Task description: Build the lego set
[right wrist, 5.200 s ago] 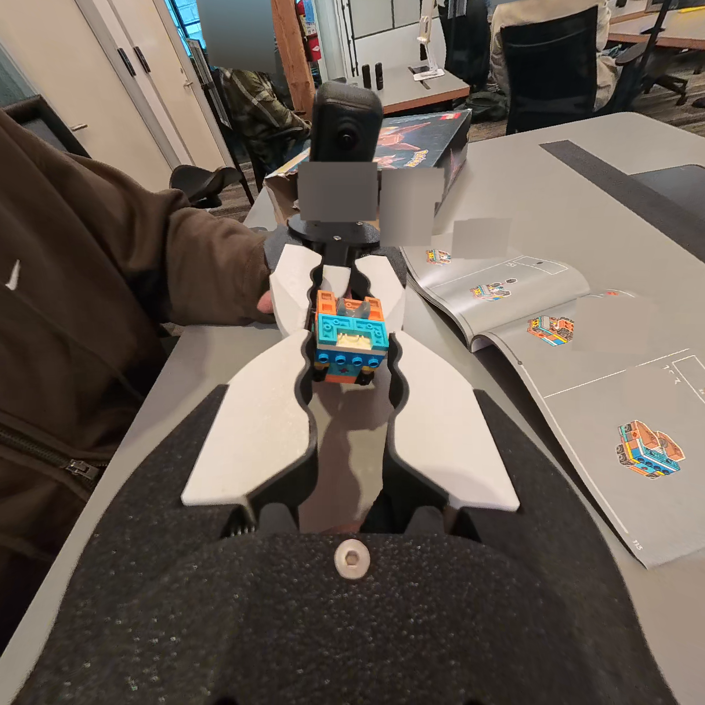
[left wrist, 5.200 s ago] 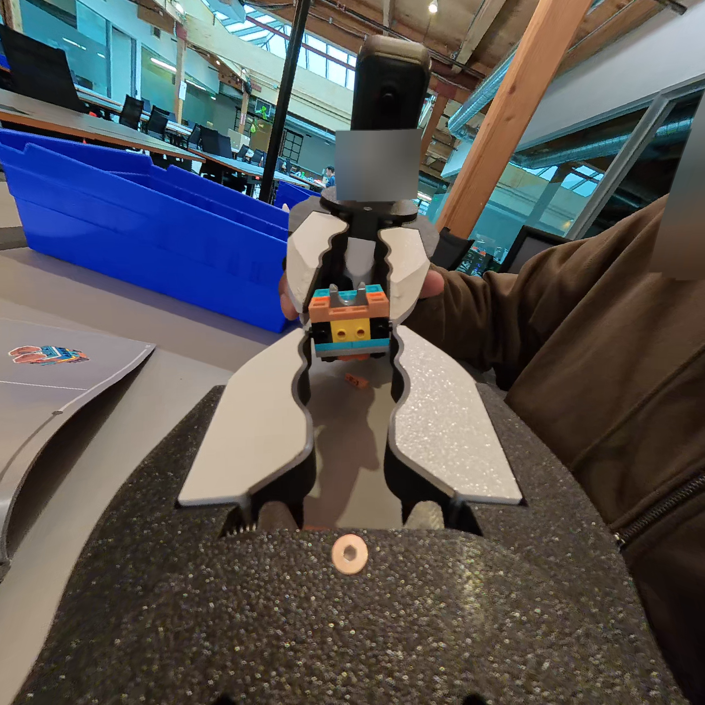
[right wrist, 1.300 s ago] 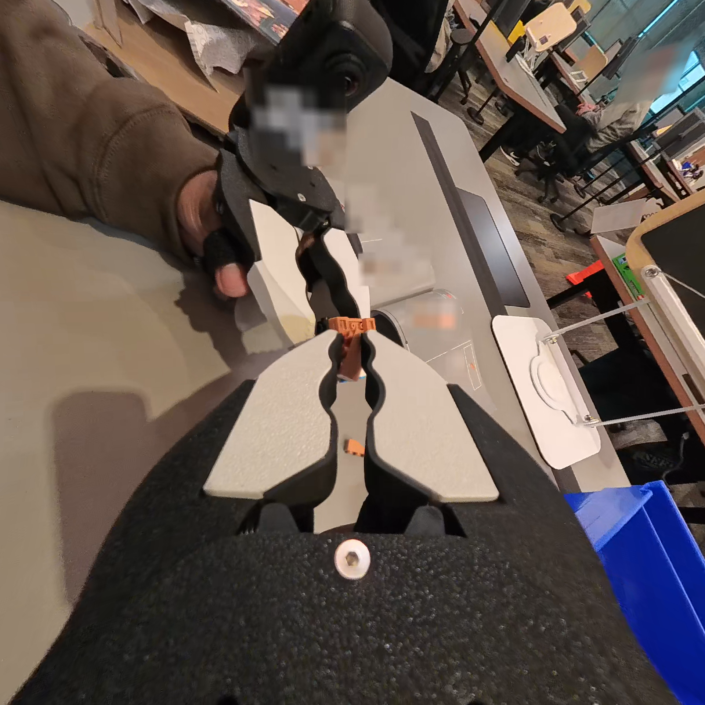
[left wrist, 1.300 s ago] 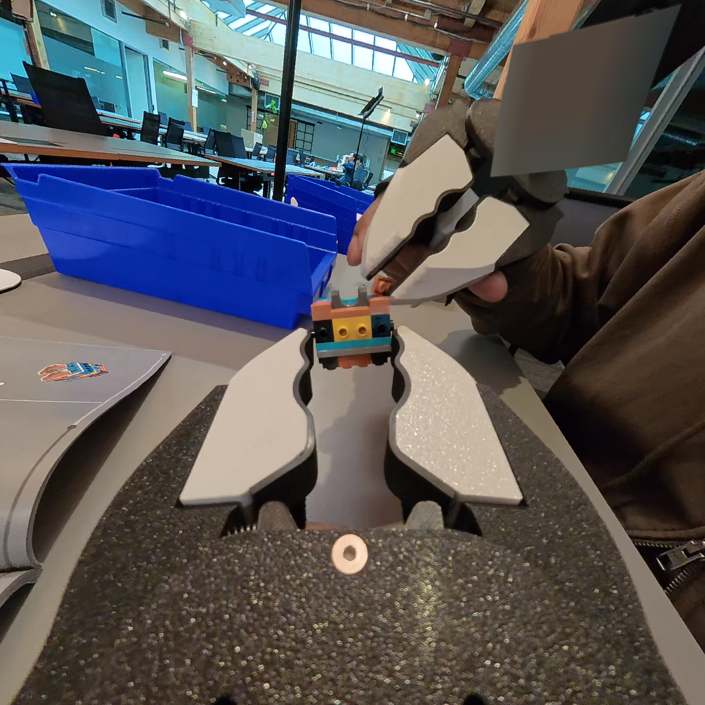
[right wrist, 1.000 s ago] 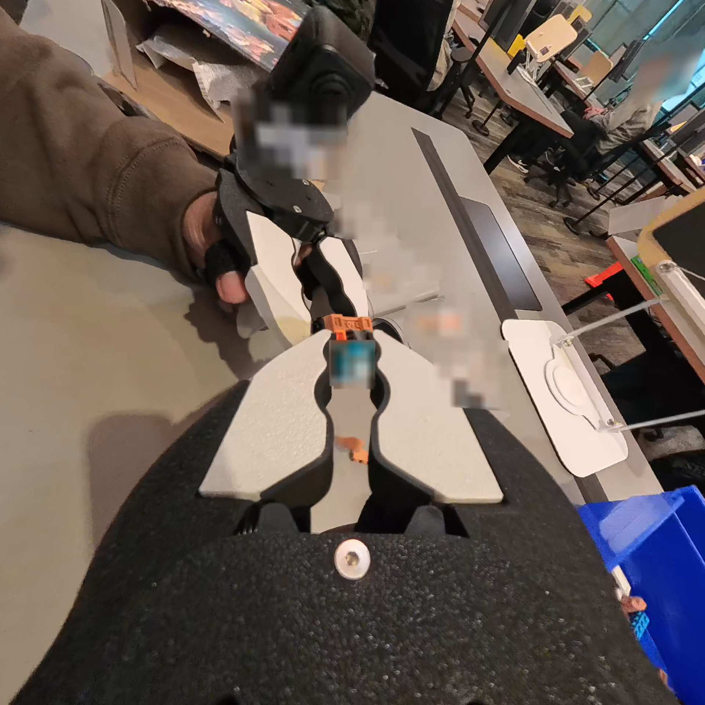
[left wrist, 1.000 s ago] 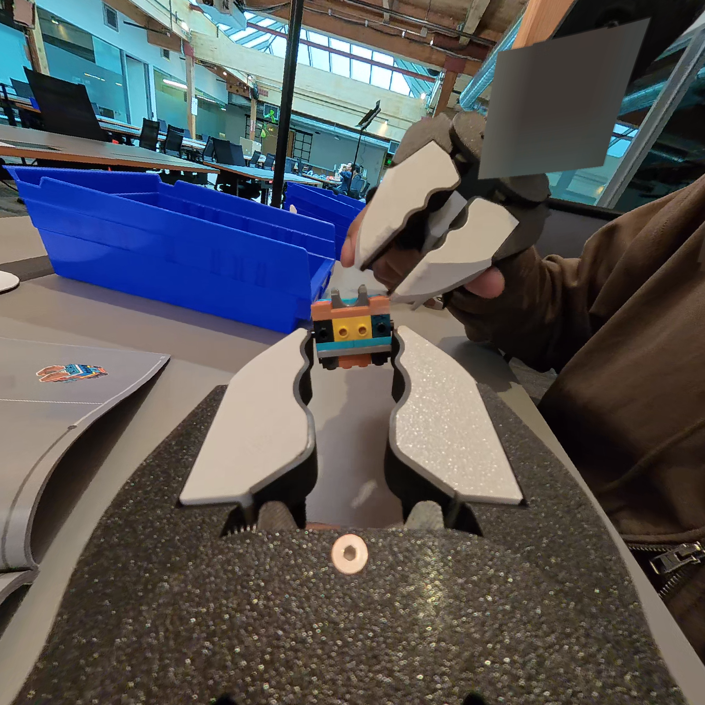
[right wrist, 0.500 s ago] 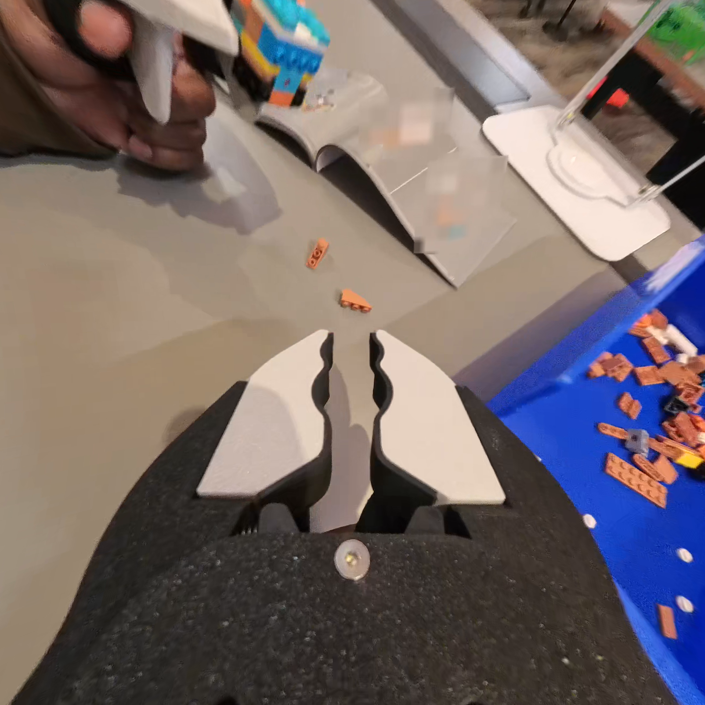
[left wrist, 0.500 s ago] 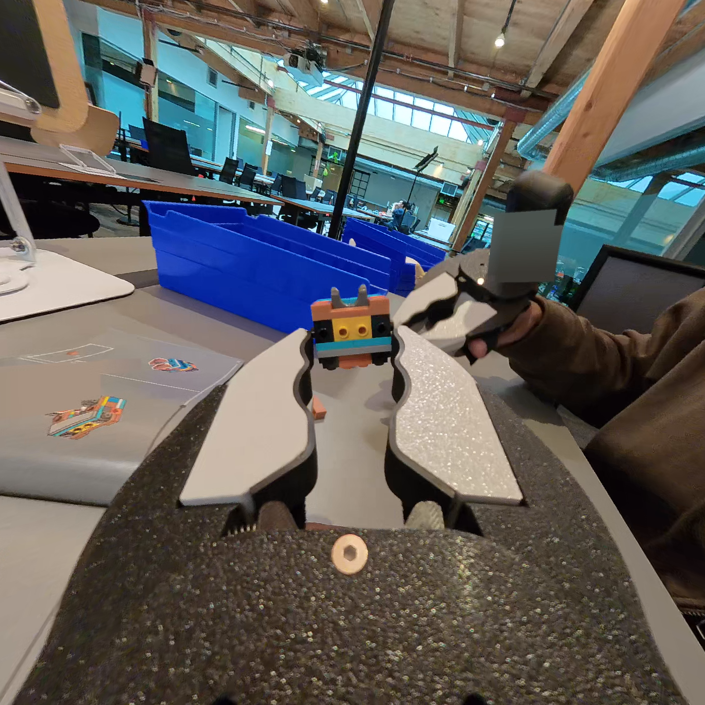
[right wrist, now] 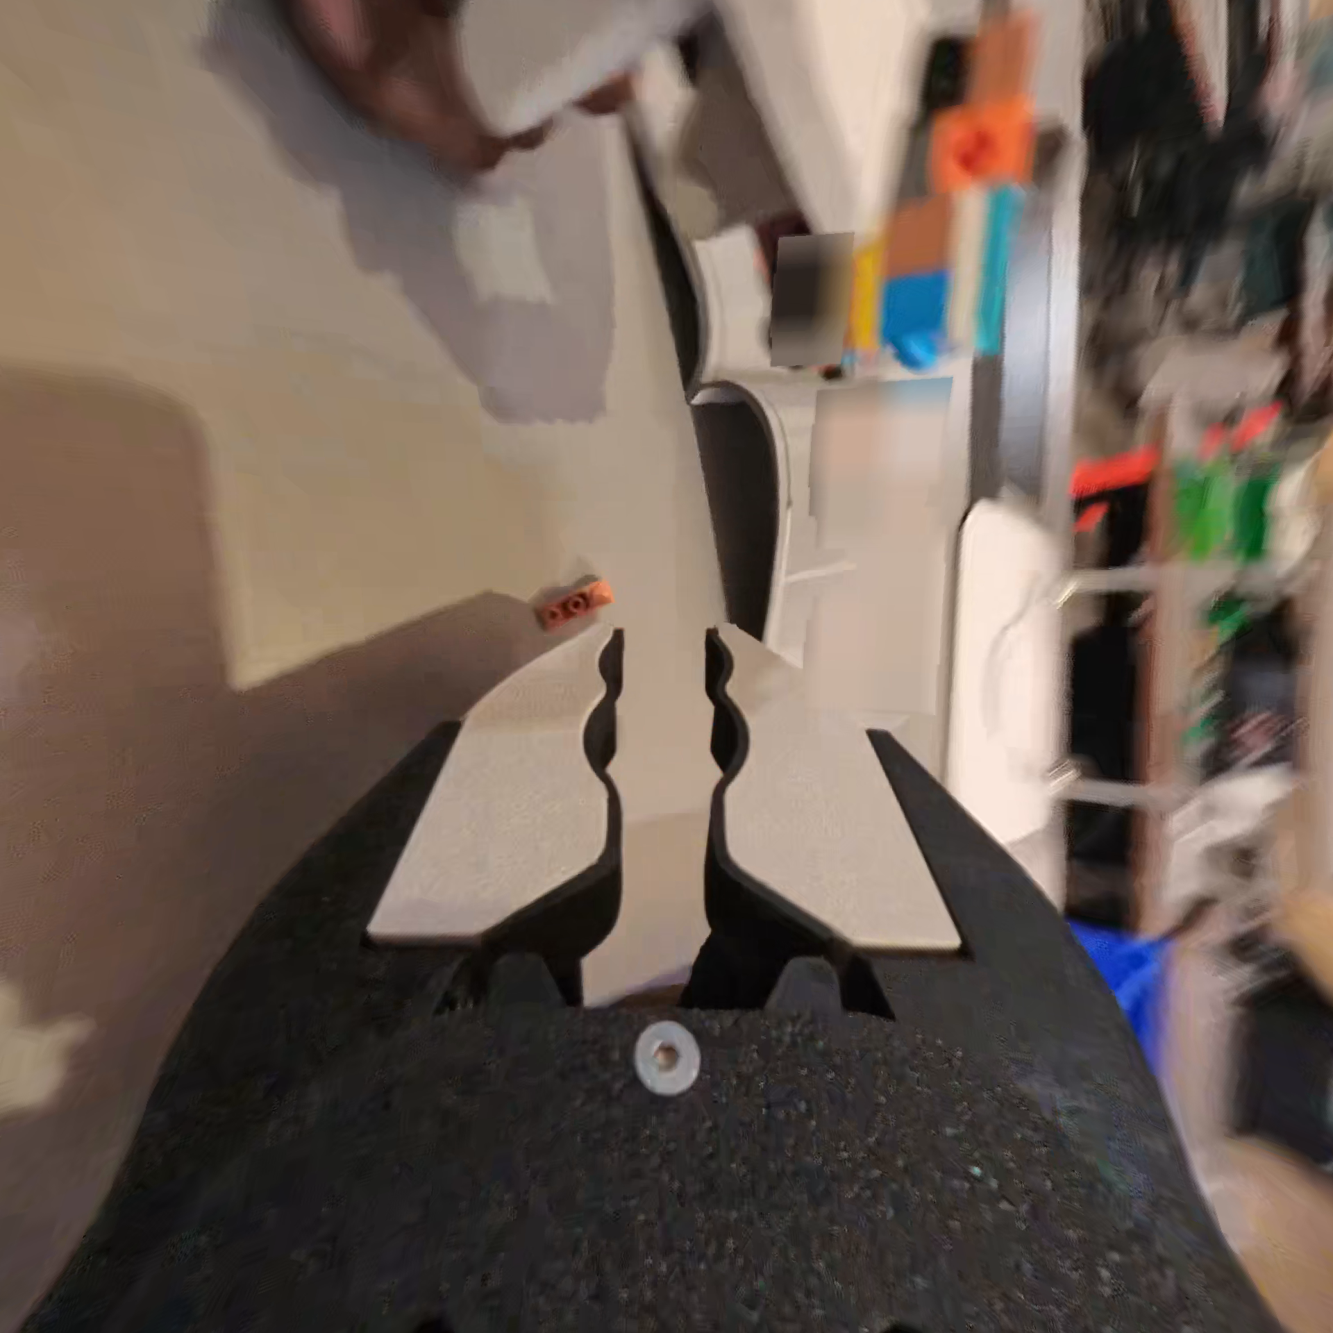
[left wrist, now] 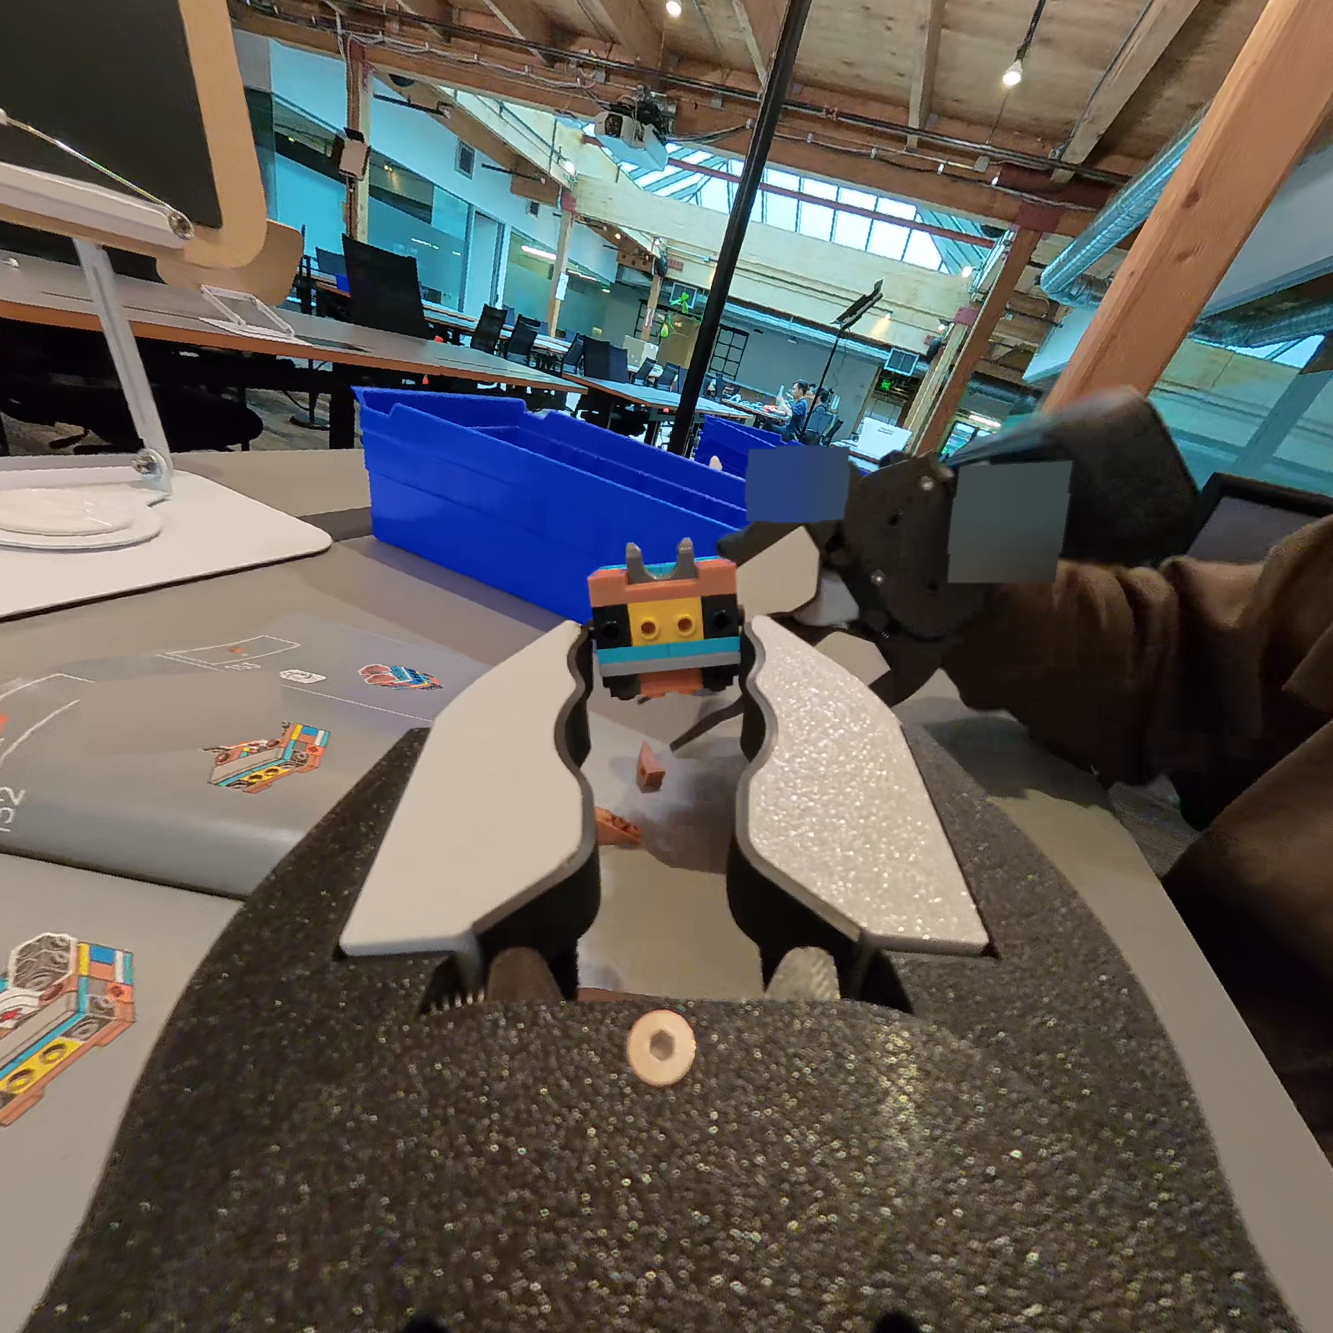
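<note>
My left gripper (left wrist: 663,638) is shut on the small lego model (left wrist: 665,620), an orange, yellow, teal and black block with two grey horns, held above the grey table (left wrist: 433,599). Two small orange pieces (left wrist: 649,764) lie on the table below it. My right gripper (right wrist: 662,635) is a little open and empty, low over the table, with one orange piece (right wrist: 573,604) just left of its tips. It shows in the left wrist view (left wrist: 808,599) right of the model. The right wrist view is motion-blurred; the model (right wrist: 966,231) shows at its top right.
An open instruction booklet (left wrist: 216,721) lies at the left. A blue bin (left wrist: 541,505) stands behind the model; its corner shows in the right wrist view (right wrist: 1125,966). A white stand base (left wrist: 144,534) is at the far left. A person's brown sleeve (left wrist: 1154,649) is at the right. There is about 8 cm between the tips of the two grippers. The orange piece (right wrist: 573,604) lies some 4 cm from my right tips, 12 cm from my left tips. Look for it in the left wrist view (left wrist: 618,829) too.
My right gripper has left the model and swung down low over the table, empty. My left gripper has turned left with the model still in it; more of the booklet shows.
</note>
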Action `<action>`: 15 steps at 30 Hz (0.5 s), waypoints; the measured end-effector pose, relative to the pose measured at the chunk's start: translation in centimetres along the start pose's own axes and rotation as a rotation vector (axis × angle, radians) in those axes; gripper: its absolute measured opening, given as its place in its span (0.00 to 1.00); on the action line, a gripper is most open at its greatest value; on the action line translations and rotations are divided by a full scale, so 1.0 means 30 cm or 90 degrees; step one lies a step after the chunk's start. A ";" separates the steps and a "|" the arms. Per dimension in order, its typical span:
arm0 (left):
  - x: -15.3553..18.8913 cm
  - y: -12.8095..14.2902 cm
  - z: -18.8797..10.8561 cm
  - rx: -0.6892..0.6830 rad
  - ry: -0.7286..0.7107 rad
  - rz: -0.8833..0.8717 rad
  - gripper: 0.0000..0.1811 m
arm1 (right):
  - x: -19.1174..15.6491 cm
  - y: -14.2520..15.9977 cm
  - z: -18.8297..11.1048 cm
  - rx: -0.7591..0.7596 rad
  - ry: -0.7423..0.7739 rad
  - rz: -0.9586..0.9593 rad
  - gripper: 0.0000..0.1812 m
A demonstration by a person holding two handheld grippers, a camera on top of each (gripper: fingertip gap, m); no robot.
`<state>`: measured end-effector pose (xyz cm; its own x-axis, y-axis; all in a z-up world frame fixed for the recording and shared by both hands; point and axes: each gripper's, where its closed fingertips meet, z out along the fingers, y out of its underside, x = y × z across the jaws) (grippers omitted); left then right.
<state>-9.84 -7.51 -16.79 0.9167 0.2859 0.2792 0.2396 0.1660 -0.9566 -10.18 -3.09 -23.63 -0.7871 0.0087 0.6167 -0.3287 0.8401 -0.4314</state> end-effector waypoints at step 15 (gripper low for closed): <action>-0.068 -0.098 -0.073 0.054 -0.047 0.015 0.21 | -0.002 -0.032 0.072 0.058 -0.203 -0.556 0.16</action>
<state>-11.71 -10.65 -14.72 0.8946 0.3595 0.2654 0.1876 0.2371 -0.9532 -10.94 -5.08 -24.67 -0.3438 -0.7660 0.5432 -0.9005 0.4330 0.0407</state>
